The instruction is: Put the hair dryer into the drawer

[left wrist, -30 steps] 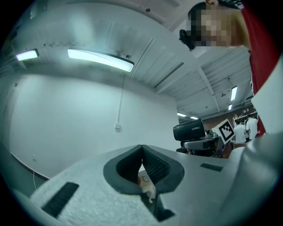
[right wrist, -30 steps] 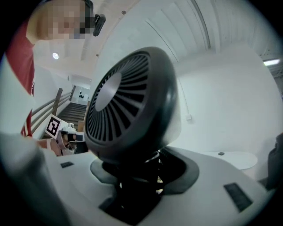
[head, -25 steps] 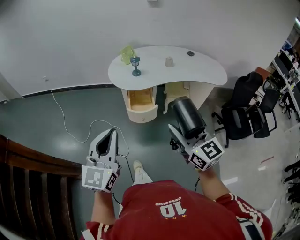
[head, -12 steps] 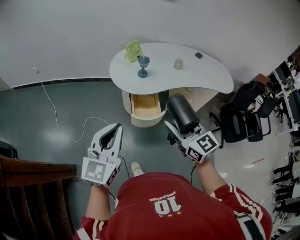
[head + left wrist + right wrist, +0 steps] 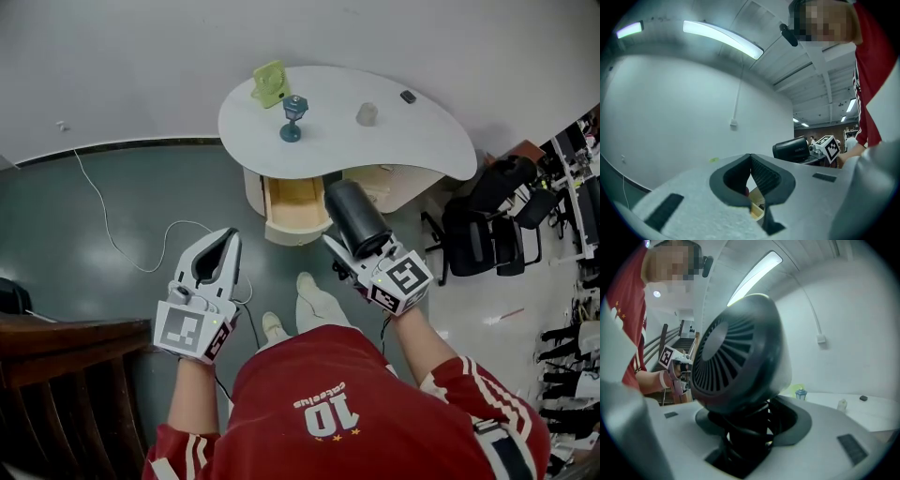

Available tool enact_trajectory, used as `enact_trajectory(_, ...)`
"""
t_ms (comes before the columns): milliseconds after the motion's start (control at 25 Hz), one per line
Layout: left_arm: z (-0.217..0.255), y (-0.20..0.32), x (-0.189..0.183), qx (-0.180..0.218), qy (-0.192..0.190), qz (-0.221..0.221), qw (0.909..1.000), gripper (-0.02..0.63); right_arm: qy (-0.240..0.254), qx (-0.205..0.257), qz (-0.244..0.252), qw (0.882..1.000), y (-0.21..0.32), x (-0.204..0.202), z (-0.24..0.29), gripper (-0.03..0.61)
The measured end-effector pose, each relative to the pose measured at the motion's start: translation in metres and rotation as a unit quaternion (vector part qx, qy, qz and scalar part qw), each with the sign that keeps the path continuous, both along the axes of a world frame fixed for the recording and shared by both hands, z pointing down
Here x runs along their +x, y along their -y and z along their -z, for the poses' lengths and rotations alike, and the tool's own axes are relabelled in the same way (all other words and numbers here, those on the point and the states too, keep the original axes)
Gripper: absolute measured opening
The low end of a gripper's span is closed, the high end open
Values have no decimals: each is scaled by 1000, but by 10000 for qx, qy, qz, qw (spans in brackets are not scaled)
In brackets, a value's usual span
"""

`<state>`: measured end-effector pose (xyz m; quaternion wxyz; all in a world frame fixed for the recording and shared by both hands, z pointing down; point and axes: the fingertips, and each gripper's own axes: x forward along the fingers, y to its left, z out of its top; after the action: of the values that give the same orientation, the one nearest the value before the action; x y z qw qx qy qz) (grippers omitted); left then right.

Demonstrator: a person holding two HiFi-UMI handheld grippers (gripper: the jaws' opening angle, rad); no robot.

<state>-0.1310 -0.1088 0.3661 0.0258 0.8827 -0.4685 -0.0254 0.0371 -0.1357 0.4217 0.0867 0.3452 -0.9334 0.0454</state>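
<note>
My right tool is clamped on the hair dryer (by its handle), near the open drawer under the worktop; my left tool is pressed together, empty.

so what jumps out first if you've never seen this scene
The big black hair dryer clamped in the right gripper, held near the middle of the head view. Just beyond it, the open wooden drawer under the curved white table; the left gripper is shut and empty.

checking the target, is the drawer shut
No, the drawer under the table stands pulled out, its wooden inside open to view.
</note>
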Motion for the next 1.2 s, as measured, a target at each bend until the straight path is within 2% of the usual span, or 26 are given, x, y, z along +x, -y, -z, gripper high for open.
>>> enact_trajectory(240, -2, 13, 3, -19, -38, 152, 9999, -2, -251, -98, 394, 9989, 29, -12, -28, 232)
enact_trajectory(360, -7, 19, 3, -74, 117, 344, 9993, 0, -402, -143, 661, 9969, 45, -20, -48, 232)
enact_trajectory(680, -10, 54, 8, -295, 407, 636, 9967, -2, -720, 220, 1310, 9885, 93, -42, -91, 229)
enact_trajectory(960, -25, 92, 14, -395, 453, 1022, 9929, 0, -854, -50, 1825, 9795, 126, -54, -143, 229)
enact_trajectory(1200, -48, 115, 24, -563, 425, 1088, 9916, -2, -1038, -603, 2327, 9651, 140, -60, -204, 229)
